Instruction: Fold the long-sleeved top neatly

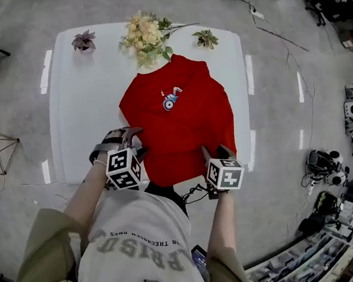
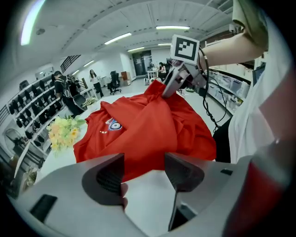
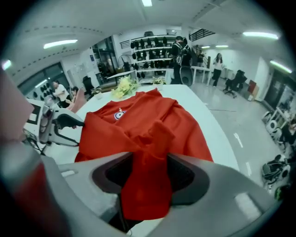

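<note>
White table (image 1: pixel 85 104) w/ red long-sleeved top (image 1: pixel 187 122) lying on it, hem at near edge.
L claw (image 2: pixel 144 156) jaws apart, nothing btwn, over bare table by hem; R claw (image 3: pixel 150 157) clamped on bunched hem fabric.

I find bare table (image 1: pixel 81 118) passable left of the top (image 1: pixel 184 129); bouquet (image 1: pixel 144 35), left plant (image 1: pixel 83 41) and right plant (image 1: pixel 205 38) obstruct the far edge.
</note>
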A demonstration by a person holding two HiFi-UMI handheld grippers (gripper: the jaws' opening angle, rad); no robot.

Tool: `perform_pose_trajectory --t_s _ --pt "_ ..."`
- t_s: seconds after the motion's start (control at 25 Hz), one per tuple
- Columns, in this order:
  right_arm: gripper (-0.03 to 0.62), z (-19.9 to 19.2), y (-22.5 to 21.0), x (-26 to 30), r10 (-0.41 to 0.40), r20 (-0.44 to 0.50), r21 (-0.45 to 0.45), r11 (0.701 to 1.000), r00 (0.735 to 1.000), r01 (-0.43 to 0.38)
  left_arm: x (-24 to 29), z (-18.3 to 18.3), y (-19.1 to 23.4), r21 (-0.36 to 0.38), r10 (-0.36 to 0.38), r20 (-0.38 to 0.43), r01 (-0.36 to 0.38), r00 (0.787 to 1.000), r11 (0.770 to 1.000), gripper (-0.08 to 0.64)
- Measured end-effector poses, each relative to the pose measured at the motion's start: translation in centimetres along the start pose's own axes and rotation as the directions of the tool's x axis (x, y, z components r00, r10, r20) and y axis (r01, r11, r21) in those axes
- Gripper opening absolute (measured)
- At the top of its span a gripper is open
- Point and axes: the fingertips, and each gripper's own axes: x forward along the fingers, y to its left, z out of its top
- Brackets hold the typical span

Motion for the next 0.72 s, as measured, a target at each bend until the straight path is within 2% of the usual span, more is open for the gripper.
perform_pose_trajectory --t_s 0.04,0.08,0.16,0.28,0.36,0.44,0.52,0.6,0.68,0.72 --pt "0.259 0.0 0.2 -0.4 0.058 -0.012 -0.003 0.998 0.998 -0.058 -0.1 0.0 0.1 -0.025 0.019 -0.012 -0.02 1.0 1.0 0.265" --pt "0.299 0.1 0.2 -1.1 0.113 -0.013 -0.002 0.994 0.994 -0.113 -0.3 0.1 0.2 -0.053 0.045 -0.024 -0.046 0.999 0.998 0.267" --pt "0.299 1.2 -0.7 -2.7 0.179 0.009 -0.023 0.984 0.984 -0.179 -0.9 0.6 0.1 -0.112 0.099 -0.041 -0.103 0.994 0.988 0.268" --pt "0.299 4.0 -3.8 -3.7 0.194 0.048 -0.098 0.977 0.98 -0.189 -1.3 2.1 -1.1 -0.174 0.149 -0.061 -0.157 0.987 0.972 0.268" --pt "0.299 5.5 -5.4 -2.4 0.222 0.041 -0.127 0.968 0.974 -0.215 -0.5 3.1 -2.2 -0.194 0.159 -0.085 -0.173 0.984 0.966 0.268" --pt "0.298 5.7 -5.6 0.0 0.28 -0.031 -0.161 0.946 0.959 -0.281 0.7 3.8 -3.3 -0.209 0.156 -0.119 -0.179 0.981 0.961 0.27" --pt "0.296 4.2 -5.3 2.4 0.303 -0.175 -0.231 0.912 0.937 -0.338 1.9 4.0 -4.3 -0.225 0.14 -0.16 -0.175 0.977 0.959 0.273" --pt "0.256 2.4 -5.5 4.0 0.261 -0.299 -0.333 0.873 0.918 -0.356 2.7 3.7 -5.1 -0.251 0.126 -0.203 -0.176 0.971 0.952 0.275" --pt "0.104 2.4 -5.6 3.9 0.246 -0.312 -0.418 0.832 0.918 -0.365 3.0 3.3 -5.5 -0.286 0.122 -0.238 -0.189 0.963 0.939 0.275" --pt "0.059 3.1 -5.5 3.2 0.268 -0.288 -0.431 0.821 0.919 -0.374 3.1 3.2 -5.7 -0.302 0.12 -0.25 -0.196 0.961 0.933 0.275"
